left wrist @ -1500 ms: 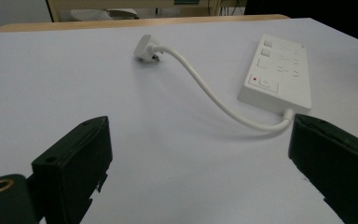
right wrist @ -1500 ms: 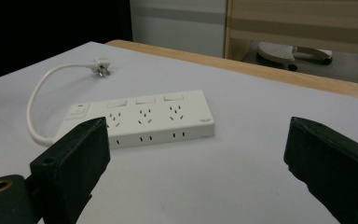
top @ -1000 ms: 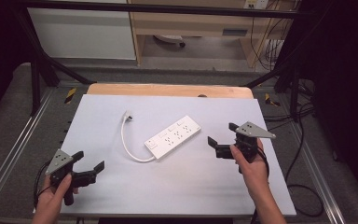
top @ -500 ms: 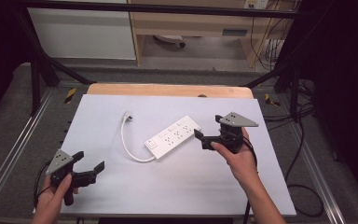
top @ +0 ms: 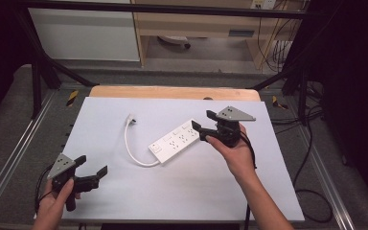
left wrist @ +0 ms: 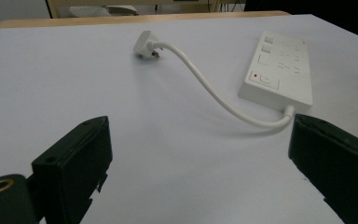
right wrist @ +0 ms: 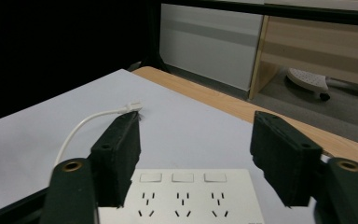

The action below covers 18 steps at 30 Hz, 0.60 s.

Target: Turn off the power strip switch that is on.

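Observation:
A white power strip (top: 176,142) lies slanted at mid-table, its short cable (top: 130,153) curling to a white plug (top: 132,118). My right gripper (top: 202,122) hovers at the strip's right end. Its jaws have just been closing and stand half apart. In the right gripper view the strip (right wrist: 182,193) lies low in the gap of the right gripper (right wrist: 198,140), and the pads do not touch it. My left gripper (top: 91,166) rests open at the front left, holding nothing. In the left gripper view the strip (left wrist: 279,70) and plug (left wrist: 145,46) lie ahead of the left gripper (left wrist: 200,144).
The white tabletop (top: 124,201) has a wooden strip (top: 172,92) along its far edge. Metal rails (top: 9,158) run down both sides. Cables (top: 311,191) lie on the floor at the right. A cabinet (top: 86,33) stands behind the table.
My right gripper has moved left to the strip's end and its jaws have narrowed. The left gripper, strip and cable have stayed put.

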Available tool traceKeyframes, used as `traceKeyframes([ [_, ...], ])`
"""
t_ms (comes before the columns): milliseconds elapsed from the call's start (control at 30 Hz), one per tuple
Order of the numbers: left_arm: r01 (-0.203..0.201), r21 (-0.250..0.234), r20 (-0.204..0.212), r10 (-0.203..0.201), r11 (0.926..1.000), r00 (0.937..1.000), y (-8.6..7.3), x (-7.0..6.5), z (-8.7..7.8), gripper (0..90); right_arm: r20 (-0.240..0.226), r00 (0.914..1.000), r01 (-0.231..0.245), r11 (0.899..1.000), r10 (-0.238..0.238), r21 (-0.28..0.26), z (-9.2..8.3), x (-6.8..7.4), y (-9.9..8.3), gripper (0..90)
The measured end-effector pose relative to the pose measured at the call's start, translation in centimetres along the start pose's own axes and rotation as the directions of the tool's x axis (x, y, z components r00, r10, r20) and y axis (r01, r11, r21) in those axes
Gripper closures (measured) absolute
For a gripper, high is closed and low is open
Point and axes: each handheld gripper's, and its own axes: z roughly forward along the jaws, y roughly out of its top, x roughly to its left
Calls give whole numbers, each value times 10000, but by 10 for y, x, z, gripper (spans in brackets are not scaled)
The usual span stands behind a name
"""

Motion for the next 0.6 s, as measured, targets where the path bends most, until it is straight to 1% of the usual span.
traceKeyframes([
  [167, 12, 16, 5, -12, 10000, 10000, 0, 0, 0, 60, -62, 9998, 213, 9997, -214, -86, 7, 2, 3, 493],
  [200, 17, 28, 12, -17, 10000, 10000, 0, 0, 0, 60, -62, 9998, 213, 9997, -214, -86, 7, 2, 3, 493],
  [233, 2, 44, 13, -2, 10000, 10000, -1, 0, 1, 60, -78, 9997, 224, 9996, -226, -153, 10, 2, 5, 548],
  [333, 34, 44, 35, -34, 10000, 10000, -1, -1, 1, 60, -88, 9996, 271, 9994, -273, -193, 14, 1, 7, 626],
  [500, 36, 34, 44, -36, 10000, 10000, -1, 0, 1, 60, -172, 9992, 352, 9988, -357, -329, 19, 1, 9, 746],
  [533, 38, 32, 44, -39, 10000, 10000, -1, 0, 1, 60, -172, 9992, 352, 9988, -357, -329, 19, 1, 9, 746],
  [567, 32, 33, 43, -32, 10000, 10000, -1, -1, 1, 60, -206, 9986, 479, 9981, -488, -393, 22, 2, 9, 782],
  [600, 27, 38, 45, -27, 10000, 10000, -1, -1, 1, 60, -227, 9983, 531, 9978, -540, -388, 23, 3, 9, 797],
])
